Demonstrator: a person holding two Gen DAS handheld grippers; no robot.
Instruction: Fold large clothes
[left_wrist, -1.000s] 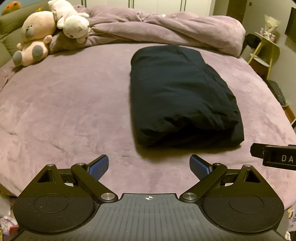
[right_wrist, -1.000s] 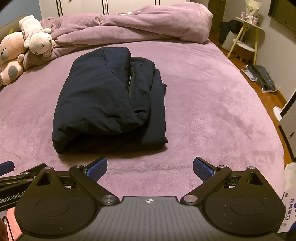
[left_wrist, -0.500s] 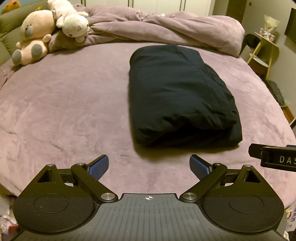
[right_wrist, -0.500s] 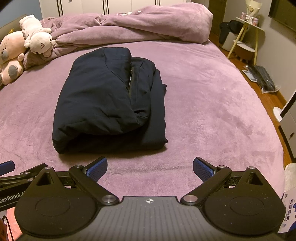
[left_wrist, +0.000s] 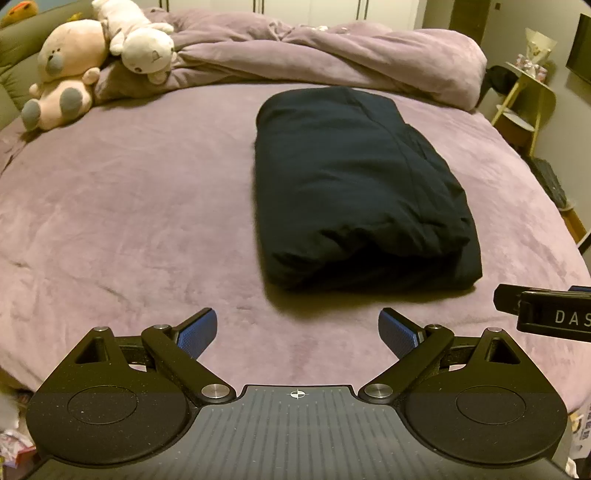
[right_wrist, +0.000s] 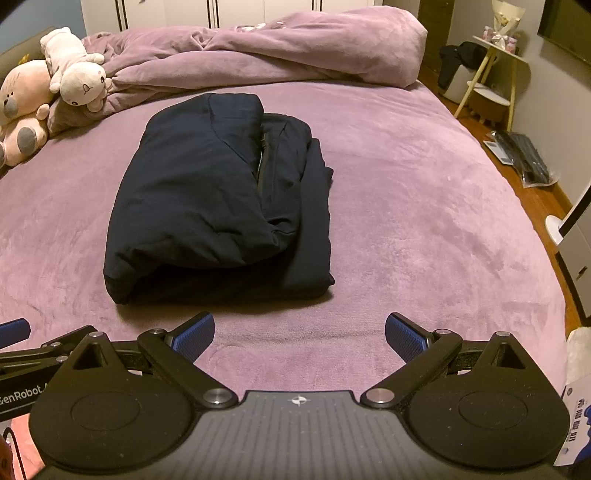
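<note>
1. Both pairs of fingers are spread wide and released, holding nothing: the left gripper (left_wrist: 297, 330) and the right gripper (right_wrist: 300, 334) hang above the near edge of the bed (left_wrist: 129, 206), clear of the cloth.
2. Blue pads line the inner faces of the fingers (left_wrist: 195, 334) on the left gripper, and the same on the right one's fingers (right_wrist: 404, 338).
3. A dark folded jacket (right_wrist: 218, 199) lies on the bed's purple cover beyond both grippers, near the middle of the bed and apart from the fingers.
4. Seen from the left wrist, the jacket (left_wrist: 360, 188) sits right of centre; from the right wrist it sits left of centre.
5. Its top layer bulges and overlaps a flatter lower layer that sticks out along the right side and the near edge; a zip line shows along the right of the top fold.
6. A crumpled purple duvet (right_wrist: 266, 51) is heaped along the far side of the bed.
7. Two soft toys rest at the far left: a pink bear (left_wrist: 62, 74) and a white plush (left_wrist: 142, 44) leaning on top of it.
8. Part of the right gripper shows at the right edge of the left wrist view, and part of the left gripper at the left edge of the right wrist view.
9. A small side table (right_wrist: 495, 74) stands on the floor to the far right of the bed.
</note>
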